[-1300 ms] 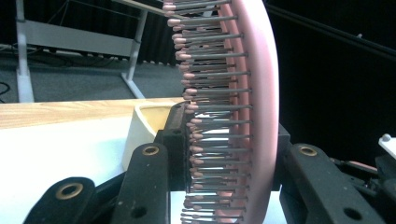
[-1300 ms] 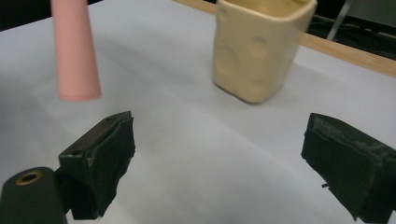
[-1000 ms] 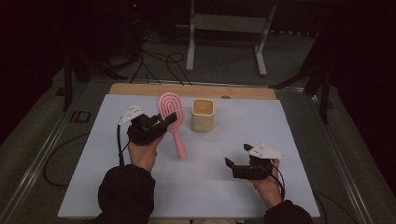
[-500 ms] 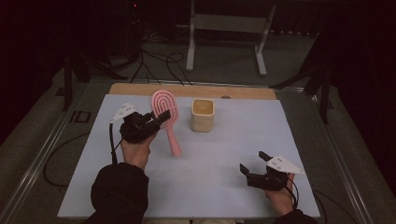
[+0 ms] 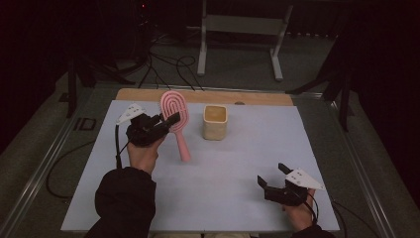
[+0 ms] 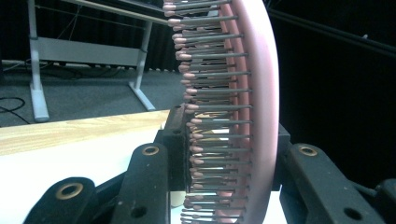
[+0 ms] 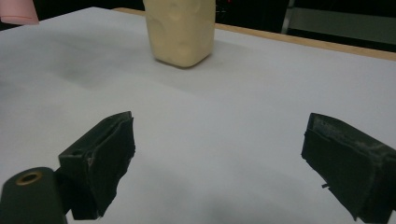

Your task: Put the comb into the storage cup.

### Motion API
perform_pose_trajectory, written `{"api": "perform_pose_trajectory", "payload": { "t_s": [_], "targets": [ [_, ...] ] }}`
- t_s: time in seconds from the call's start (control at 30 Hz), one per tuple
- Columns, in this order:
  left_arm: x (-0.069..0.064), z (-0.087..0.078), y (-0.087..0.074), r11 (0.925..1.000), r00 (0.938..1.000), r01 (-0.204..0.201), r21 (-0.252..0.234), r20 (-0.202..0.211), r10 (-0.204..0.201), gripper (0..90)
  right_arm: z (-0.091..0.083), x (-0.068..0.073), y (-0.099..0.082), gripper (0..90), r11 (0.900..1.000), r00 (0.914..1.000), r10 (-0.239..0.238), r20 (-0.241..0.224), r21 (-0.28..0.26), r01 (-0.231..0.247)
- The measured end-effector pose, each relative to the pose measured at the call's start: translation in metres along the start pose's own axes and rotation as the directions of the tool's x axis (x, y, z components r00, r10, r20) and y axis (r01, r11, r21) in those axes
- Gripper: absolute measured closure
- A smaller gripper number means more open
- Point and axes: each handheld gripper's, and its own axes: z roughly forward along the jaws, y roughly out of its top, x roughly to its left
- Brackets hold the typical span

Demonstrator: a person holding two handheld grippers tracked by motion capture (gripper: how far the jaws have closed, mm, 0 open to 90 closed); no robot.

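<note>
Pink brush head and handle — both cut off by the left gripper view's edges.

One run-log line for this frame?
left gripper: shut on pink hairbrush, lifted | right gripper: open, empty | cream cup: upright on table

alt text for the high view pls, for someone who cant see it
The left gripper is shut on the head of a pink oval hairbrush, its handle pointing down toward the white table top. A cream square-sided cup stands just right of the brush. The right gripper, jaws open, sits low near the table's near right corner.
</note>
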Motion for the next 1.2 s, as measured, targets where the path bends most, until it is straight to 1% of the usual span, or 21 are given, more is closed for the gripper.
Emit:
{"api": "perform_pose_trajectory", "payload": {
  "t_s": [0.1, 0.13, 0.2, 0.33, 0.43, 0.47, 0.57, 0.73, 0.8, 0.97, 1.0, 1.2],
  "targets": [
    [0.001, 0.002, 0.002, 1.0000, 1.0000, 0.000, 0.001, 0.008, 0.000, 64.9, 0.000, -0.002, 0.000, 9.1, 1.0000, 1.0000, 0.006, 0.005, 0.000, -0.006],
    [0.001, 0.004, 0.004, 1.0000, 0.9998, 0.002, -0.007, 0.021, -0.002, 64.9, -0.001, -0.005, -0.001, 9.1, 0.9999, 0.9998, 0.016, 0.010, -0.001, -0.016],
    [0.000, 0.006, 0.006, 1.0000, 0.9997, -0.003, -0.008, 0.026, 0.003, 64.9, -0.002, -0.006, -0.001, 9.1, 0.9997, 0.9996, 0.023, 0.015, -0.007, -0.023],
    [0.000, 0.009, 0.009, 0.9999, 0.9996, -0.010, -0.005, 0.026, 0.010, 64.9, -0.003, -0.007, -0.001, 9.2, 0.9996, 0.9996, 0.024, 0.013, -0.012, -0.024],
    [0.000, 0.010, 0.011, 1.0000, 0.9997, -0.006, -0.005, 0.025, 0.006, 64.9, -0.002, -0.006, -0.001, 9.2, 0.9998, 0.9998, 0.017, 0.014, -0.005, -0.017],
    [0.000, 0.011, 0.012, 1.0000, 0.9996, -0.003, -0.007, 0.030, 0.003, 64.9, -0.003, -0.006, -0.001, 9.2, 0.9998, 0.9998, 0.017, 0.007, -0.006, -0.017],
    [-0.002, 0.013, 0.014, 0.9999, 0.9995, -0.008, -0.008, 0.029, 0.008, 64.9, -0.003, -0.006, -0.001, 9.2, 0.9998, 0.9998, 0.020, 0.006, -0.010, -0.020],
    [-0.004, 0.016, 0.021, 0.9996, 0.9994, -0.027, -0.007, 0.022, 0.027, 64.9, -0.004, -0.005, 0.000, 9.2, 0.9997, 0.9998, 0.020, 0.004, -0.012, -0.020],
    [-0.005, 0.017, 0.023, 0.9994, 0.9993, -0.035, -0.006, 0.016, 0.035, 64.9, -0.006, -0.005, 0.000, 9.2, 0.9995, 0.9996, 0.027, 0.003, -0.015, -0.027],
    [-0.005, 0.020, 0.025, 0.9994, 0.9994, -0.034, -0.008, 0.001, 0.034, 64.9, -0.008, -0.006, -0.001, 9.1, 0.9993, 0.9995, 0.031, 0.007, -0.020, -0.031],
    [-0.005, 0.023, 0.027, 0.9994, 0.9994, -0.033, -0.008, -0.009, 0.033, 64.9, -0.008, -0.006, -0.001, 9.2, 0.9993, 0.9995, 0.030, 0.007, -0.023, -0.030],
    [-0.005, 0.029, 0.033, 0.9992, 0.9989, -0.039, -0.006, -0.026, 0.038, 64.9, -0.006, -0.004, -0.002, 9.2, 0.9994, 0.9995, 0.031, -0.002, -0.015, -0.031]
  ]
}}
